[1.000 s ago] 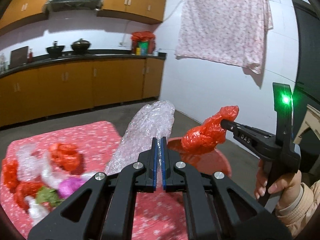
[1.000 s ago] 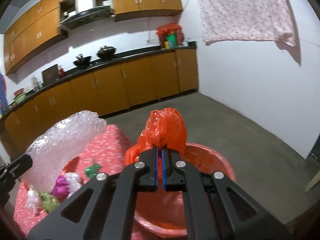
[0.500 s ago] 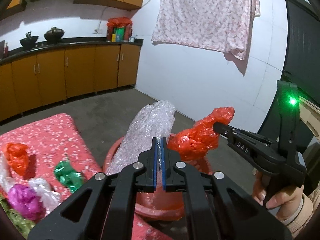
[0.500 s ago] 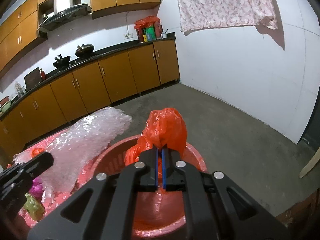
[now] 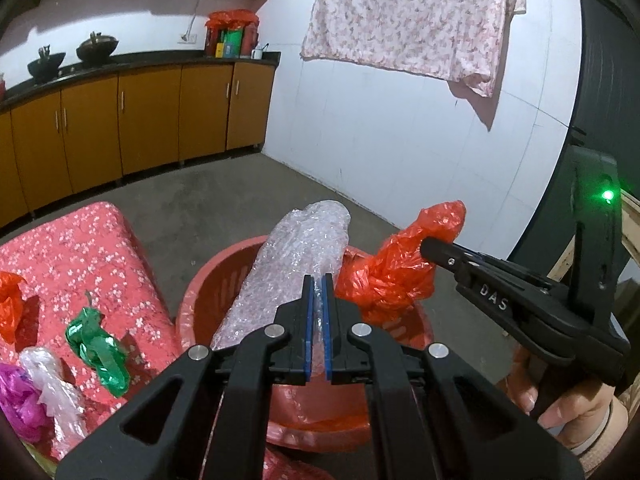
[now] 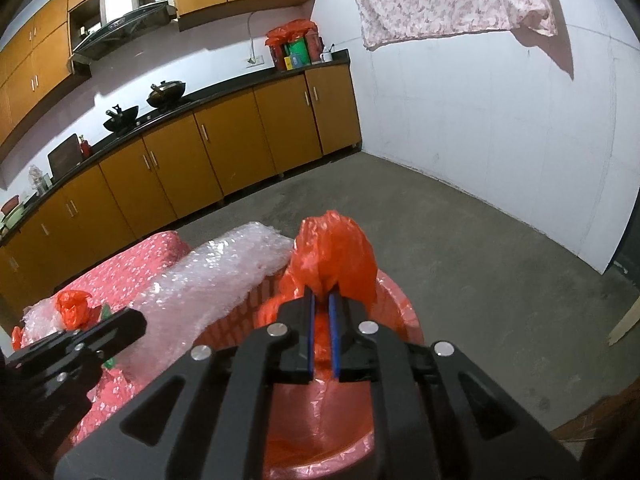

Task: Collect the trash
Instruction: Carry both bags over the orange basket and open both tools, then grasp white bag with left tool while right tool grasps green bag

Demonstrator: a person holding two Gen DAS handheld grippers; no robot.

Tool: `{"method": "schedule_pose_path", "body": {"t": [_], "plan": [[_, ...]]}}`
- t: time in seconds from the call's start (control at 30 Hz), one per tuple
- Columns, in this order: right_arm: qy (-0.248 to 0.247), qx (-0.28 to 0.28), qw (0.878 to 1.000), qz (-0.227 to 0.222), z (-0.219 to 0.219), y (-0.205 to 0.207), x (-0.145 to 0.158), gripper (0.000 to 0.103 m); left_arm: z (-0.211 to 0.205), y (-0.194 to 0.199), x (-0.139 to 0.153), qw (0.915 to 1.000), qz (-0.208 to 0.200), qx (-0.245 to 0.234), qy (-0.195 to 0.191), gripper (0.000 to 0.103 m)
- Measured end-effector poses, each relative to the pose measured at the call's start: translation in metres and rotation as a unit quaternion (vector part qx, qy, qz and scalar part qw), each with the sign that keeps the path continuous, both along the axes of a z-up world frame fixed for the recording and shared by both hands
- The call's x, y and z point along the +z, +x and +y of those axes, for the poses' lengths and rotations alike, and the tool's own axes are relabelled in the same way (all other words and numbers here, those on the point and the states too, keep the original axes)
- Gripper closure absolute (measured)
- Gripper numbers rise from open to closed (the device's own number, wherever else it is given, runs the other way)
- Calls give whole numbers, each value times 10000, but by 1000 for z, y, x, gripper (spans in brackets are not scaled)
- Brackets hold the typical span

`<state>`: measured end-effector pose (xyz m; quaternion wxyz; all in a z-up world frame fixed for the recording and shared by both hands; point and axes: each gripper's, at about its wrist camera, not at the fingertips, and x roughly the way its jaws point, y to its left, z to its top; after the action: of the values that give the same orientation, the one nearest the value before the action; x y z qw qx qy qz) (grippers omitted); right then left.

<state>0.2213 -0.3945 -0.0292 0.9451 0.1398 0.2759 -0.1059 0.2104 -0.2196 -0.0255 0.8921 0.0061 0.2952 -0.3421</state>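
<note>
My left gripper (image 5: 317, 292) is shut on a roll of clear bubble wrap (image 5: 296, 264) and holds it over the red plastic basket (image 5: 208, 292). My right gripper (image 6: 324, 304) is shut on a crumpled red plastic bag (image 6: 332, 256), also held above the basket (image 6: 400, 304). In the left wrist view the right gripper (image 5: 430, 246) holds the red bag (image 5: 392, 276) just right of the bubble wrap. The bubble wrap (image 6: 216, 280) shows left of the red bag in the right wrist view.
A table with a red flowered cloth (image 5: 80, 248) stands left of the basket, with a green wrapper (image 5: 98, 346), a red bag (image 5: 10, 306), clear plastic (image 5: 52, 376) and a purple bag (image 5: 18, 404). Wooden cabinets (image 5: 140, 120) line the far wall. Grey floor (image 6: 460, 240) lies beyond.
Both grippers have moved right from above the table to above the red basket, carrying the bubble wrap and the red bag. The jaws of the right gripper stand slightly wider apart.
</note>
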Motion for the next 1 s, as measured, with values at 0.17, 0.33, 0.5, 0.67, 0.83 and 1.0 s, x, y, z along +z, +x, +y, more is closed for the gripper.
{"method": "schedule_pose_path", "body": {"t": [0.17,0.33,0.5,0.67,0.83,1.0], "plan": [[-8,-30,10000,-58,-1,-8,-2,65,18,6,-4,9994,177,304,-51,52],[-72,-219,9995,-215,-1,-24,2,25,53,1,2,9966,163,794,-132,36],[-514,-373,9964,-562,20,-40,16,4,80,-24,13,9913,-342,1267,87,8],[-754,-88,9953,-594,55,-39,25,4,112,-52,21,9809,-740,1741,455,2],[-664,341,9953,-610,89,-38,29,4,157,-73,25,9664,-981,2263,727,2],[-433,788,9946,-520,131,-29,24,4,221,-90,20,9460,-961,2958,916,2]]}}
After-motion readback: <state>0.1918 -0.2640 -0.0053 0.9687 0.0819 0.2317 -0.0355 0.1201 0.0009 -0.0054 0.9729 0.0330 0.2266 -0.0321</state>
